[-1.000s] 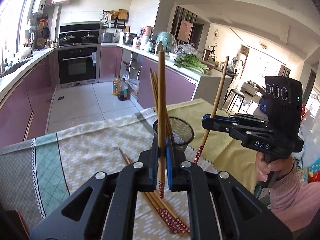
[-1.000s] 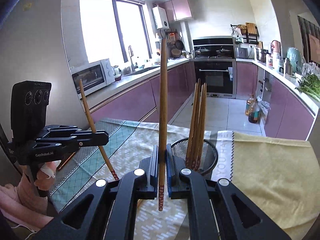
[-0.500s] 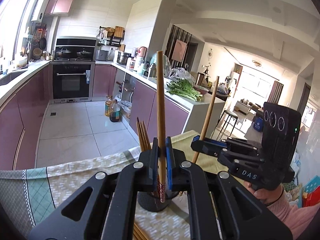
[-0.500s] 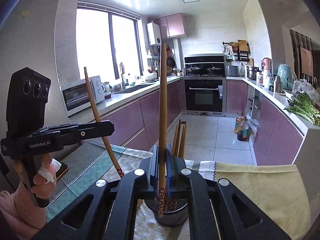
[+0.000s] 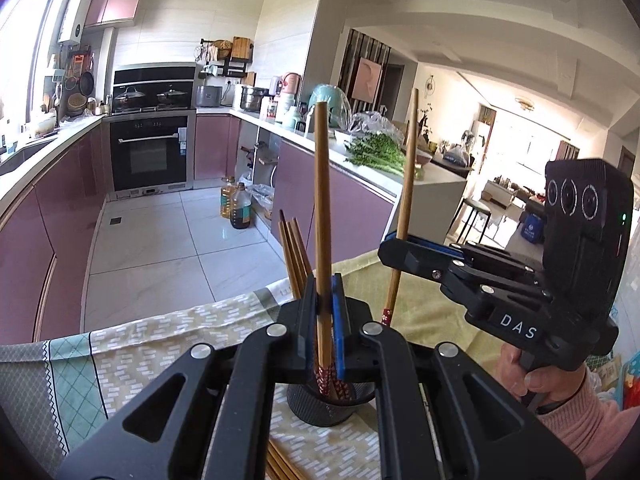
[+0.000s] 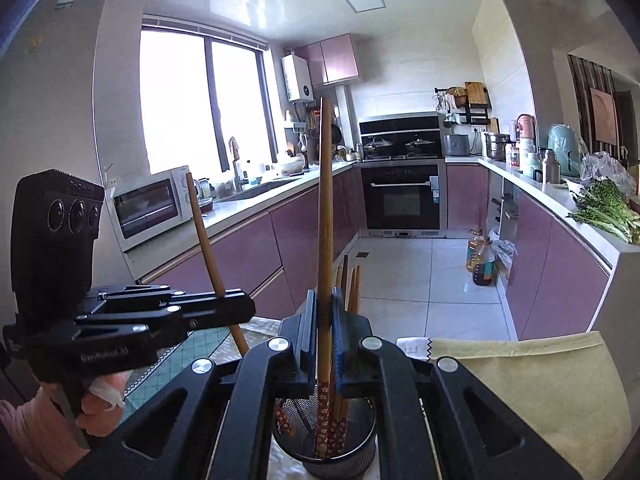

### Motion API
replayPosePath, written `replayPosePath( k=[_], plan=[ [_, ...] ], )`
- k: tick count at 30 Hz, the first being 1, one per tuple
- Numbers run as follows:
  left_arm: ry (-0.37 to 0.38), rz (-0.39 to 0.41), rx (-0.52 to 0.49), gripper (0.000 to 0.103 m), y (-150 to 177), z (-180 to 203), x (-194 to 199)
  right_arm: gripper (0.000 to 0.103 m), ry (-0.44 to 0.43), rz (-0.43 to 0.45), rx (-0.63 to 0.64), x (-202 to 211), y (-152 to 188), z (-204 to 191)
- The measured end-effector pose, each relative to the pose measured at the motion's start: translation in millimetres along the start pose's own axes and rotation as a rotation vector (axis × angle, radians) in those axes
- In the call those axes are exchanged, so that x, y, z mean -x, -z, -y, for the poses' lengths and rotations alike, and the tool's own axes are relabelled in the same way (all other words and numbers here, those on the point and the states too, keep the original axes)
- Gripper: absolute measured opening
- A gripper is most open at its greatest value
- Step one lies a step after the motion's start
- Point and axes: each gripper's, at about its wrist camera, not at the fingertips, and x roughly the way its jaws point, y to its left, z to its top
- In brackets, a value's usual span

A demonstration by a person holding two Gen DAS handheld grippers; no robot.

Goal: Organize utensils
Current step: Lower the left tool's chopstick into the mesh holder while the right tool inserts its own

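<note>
Both grippers now stand over the black mesh holder, each clenched on one upright chopstick. The left gripper pinches its chopstick low on the shaft, so that the red-patterned end hangs at the holder's mouth, seen in the left wrist view just under the blue pads. The right gripper clamps a second chopstick the same way; in its own view the patterned tip reaches down inside the mesh, among the sticks already standing there.

A second ago the holder sat farther off on the tablecloth and both held sticks hung short of it, above the cloth. Since then both hands have carried forward until the holder lies directly below the jaws, and the loose chopsticks on the cloth have slipped almost out of the left view, only a few ends showing at the bottom edge. Neither grip has altered: each stick sits as upright and as tightly pinched as before.

For the task, this probably marks the end of the carry, with the two sticks lined up for release into the holder; whether either tip touches the bottom cannot be told. More sticks remain on the cloth to be gathered
</note>
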Motion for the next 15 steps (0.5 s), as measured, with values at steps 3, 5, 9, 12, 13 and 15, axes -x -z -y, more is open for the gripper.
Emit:
replayPosePath(
  k=[3,5,9,12,13,15],
  plan=[
    [-0.005,-0.026,-0.007,0.008,4,-1,-8,0.006,0.007,-0.044,0.0,-9,7,2],
    [-0.006,-0.046,-0.013,0.008,8,-1,-12,0.006,0.01,-0.081,-0.005,-16,12,4],
    [-0.007,-0.089,-0.018,0.008,16,-5,-20,0.006,0.018,-0.159,-0.01,-28,22,7],
    [-0.004,-0.126,-0.023,0.008,19,-5,-30,0.006,0.026,-0.222,-0.004,-36,30,6],
    [-0.004,-0.141,-0.024,0.008,20,-6,-34,0.006,0.025,-0.244,-0.004,-39,32,6],
    [-0.01,-0.173,-0.023,0.008,23,-6,-41,0.006,0.033,-0.269,-0.005,-44,34,7]
  ],
)
